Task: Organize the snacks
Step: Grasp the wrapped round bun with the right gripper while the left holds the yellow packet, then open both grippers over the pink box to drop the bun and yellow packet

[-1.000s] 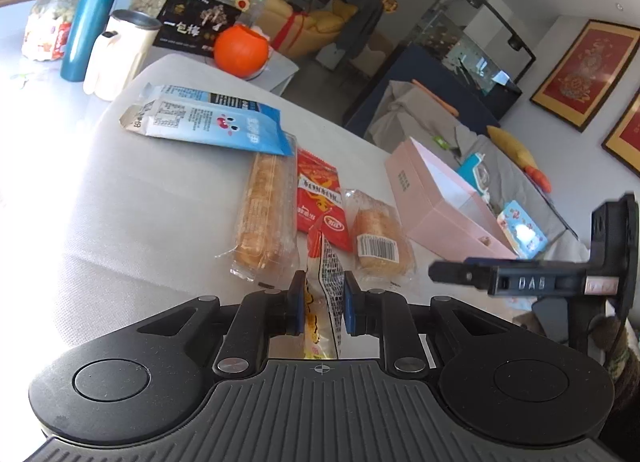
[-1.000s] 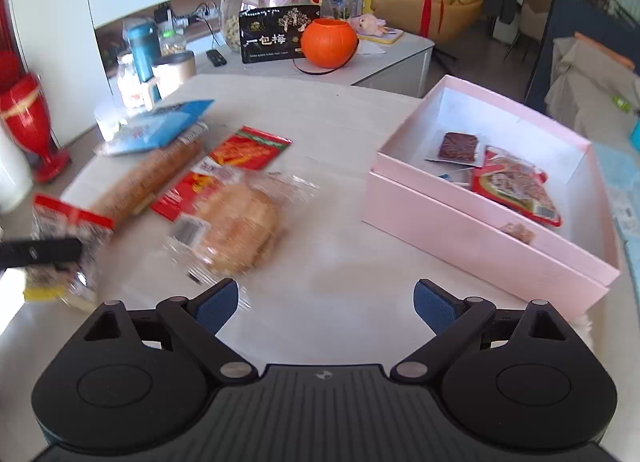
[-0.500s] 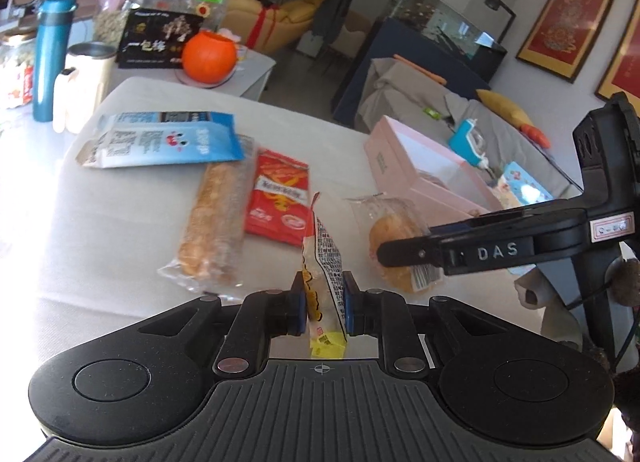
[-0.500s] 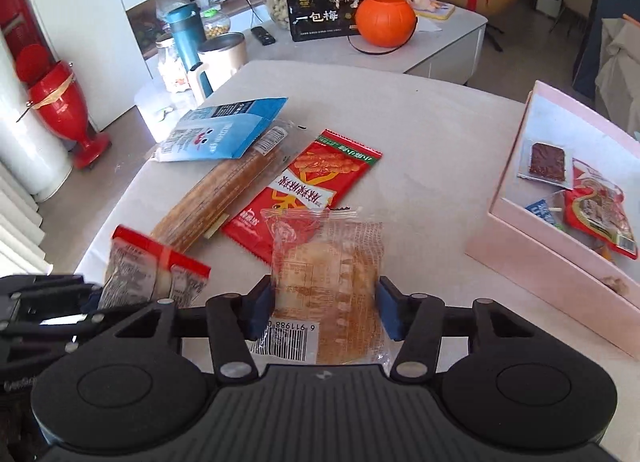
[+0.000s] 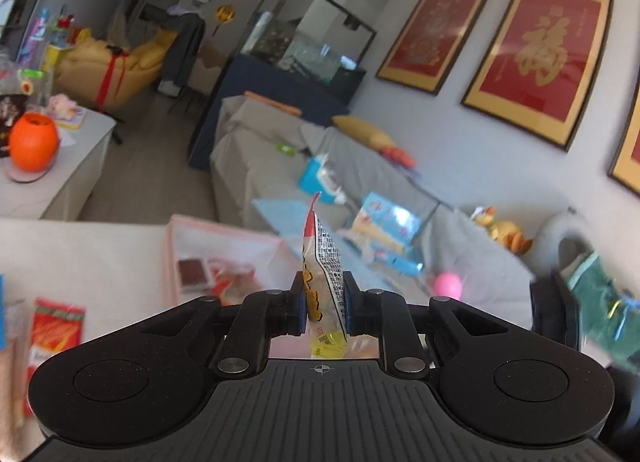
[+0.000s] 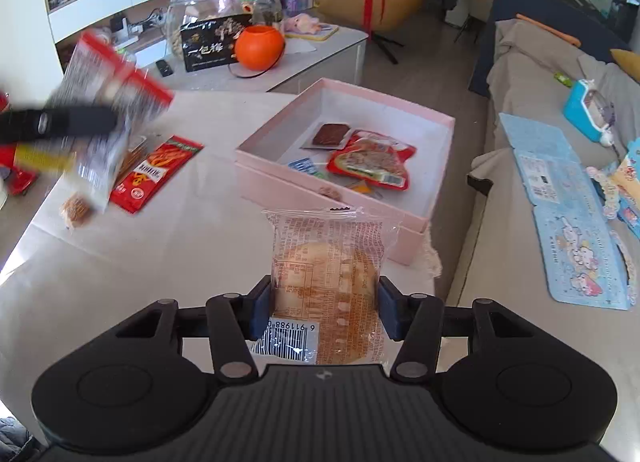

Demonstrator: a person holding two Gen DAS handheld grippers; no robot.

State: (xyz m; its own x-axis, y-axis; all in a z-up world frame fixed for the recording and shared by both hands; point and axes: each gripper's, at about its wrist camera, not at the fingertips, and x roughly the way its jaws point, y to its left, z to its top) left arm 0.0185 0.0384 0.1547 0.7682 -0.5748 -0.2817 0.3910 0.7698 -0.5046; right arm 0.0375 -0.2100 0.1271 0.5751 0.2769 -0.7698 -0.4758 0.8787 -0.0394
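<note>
We are gripping a clear-wrapped round bun [image 6: 326, 286] in the right gripper [image 6: 325, 304], closed; the open pink cardboard box [image 6: 436, 165] is lying just beyond; the left gripper [image 5: 322, 304], closed, is pinching a thin red-topped sachet [image 5: 322, 262].

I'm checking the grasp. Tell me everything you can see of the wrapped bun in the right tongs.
The wrapped bun is a round golden-brown bread in a clear crinkly plastic packet with orange print and a white barcode label at its lower end. It is lifted off the table, pinched at its sides between the right tongs, with its serrated top edge toward the pink box.
</note>
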